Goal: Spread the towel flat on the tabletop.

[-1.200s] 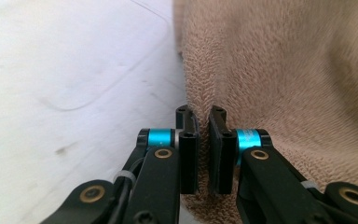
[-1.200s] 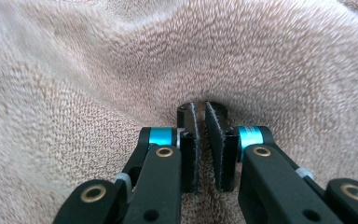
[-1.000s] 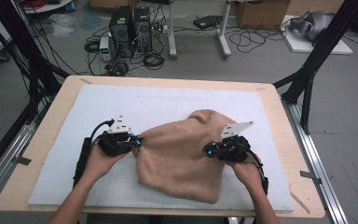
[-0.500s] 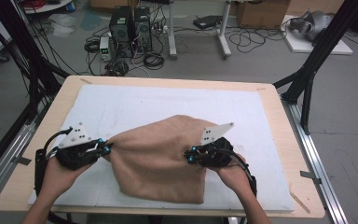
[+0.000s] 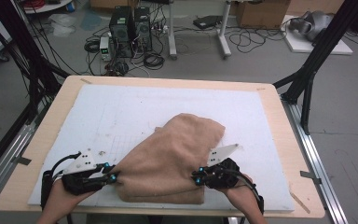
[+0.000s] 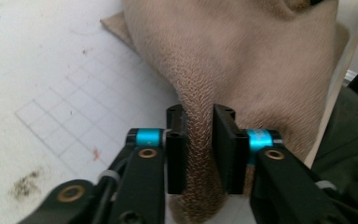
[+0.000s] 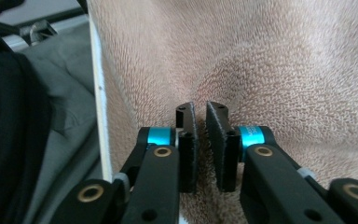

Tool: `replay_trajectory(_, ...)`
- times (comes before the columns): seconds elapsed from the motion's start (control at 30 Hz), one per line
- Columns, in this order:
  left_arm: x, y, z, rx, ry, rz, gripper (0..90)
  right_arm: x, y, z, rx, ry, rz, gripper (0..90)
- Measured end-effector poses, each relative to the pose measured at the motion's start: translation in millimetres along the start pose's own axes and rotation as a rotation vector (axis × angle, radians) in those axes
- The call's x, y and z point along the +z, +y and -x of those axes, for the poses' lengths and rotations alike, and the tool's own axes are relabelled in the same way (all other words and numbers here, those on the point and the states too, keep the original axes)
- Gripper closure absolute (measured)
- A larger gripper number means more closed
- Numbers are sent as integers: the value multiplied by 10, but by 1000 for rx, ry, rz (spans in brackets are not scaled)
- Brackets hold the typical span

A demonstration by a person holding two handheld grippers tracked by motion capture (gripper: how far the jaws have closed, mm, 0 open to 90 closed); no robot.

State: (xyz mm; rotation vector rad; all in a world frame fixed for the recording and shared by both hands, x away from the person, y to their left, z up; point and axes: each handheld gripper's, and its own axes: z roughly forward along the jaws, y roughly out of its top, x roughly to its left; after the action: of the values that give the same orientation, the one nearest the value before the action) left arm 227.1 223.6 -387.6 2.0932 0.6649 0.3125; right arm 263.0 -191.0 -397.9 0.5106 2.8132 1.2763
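Observation:
A tan towel (image 5: 170, 158) lies bunched and partly folded on the white mat (image 5: 135, 112), near the table's front edge. My left gripper (image 5: 113, 176) holds its near left corner; the left gripper view shows the towel (image 6: 242, 56) pinched into a thick fold between the black jaws of that gripper (image 6: 199, 149). At the towel's near right side, my right gripper (image 5: 196, 178) is shut on the cloth. In the right gripper view the jaws of that gripper (image 7: 201, 144) clamp a thin pinch of the towel (image 7: 279, 65), almost touching.
The mat covers a wooden table (image 5: 279, 112), whose front edge (image 7: 98, 93) runs close under both hands. Black frame posts (image 5: 317, 51) stand at both sides. Computers and cables (image 5: 130, 28) sit on the floor beyond the far edge.
Both grippers have pulled back toward the front edge, the left one also swinging out left then in, dragging the towel nearer and stretching its near edge.

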Motion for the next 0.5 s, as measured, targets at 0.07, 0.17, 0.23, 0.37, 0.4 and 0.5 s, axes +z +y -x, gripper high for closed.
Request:
replay_trajectory(0.07, -15, 115, -28, 8, -14, 20, 646, -93, 67, 1, -5, -8, 43, 740)
replay_trajectory(0.17, 3, 328, -121, 23, -12, 45, 605, -214, 157, 44, -7, -25, 90, 677)
replay_trajectory(0.23, 16, 376, -154, 25, -5, 53, 590, -255, 186, 73, -6, -33, 108, 655)
replay_trajectory(0.37, 92, 525, -296, -4, -4, 81, 542, -340, 280, 274, 3, -98, 125, 618)
replay_trajectory(0.4, 122, 557, -327, -8, -4, 86, 542, -340, 280, 274, 3, -98, 125, 618)
replay_trajectory(0.5, 244, 589, -382, 3, 14, 80, 524, -243, 313, 407, 9, -115, 101, 564)
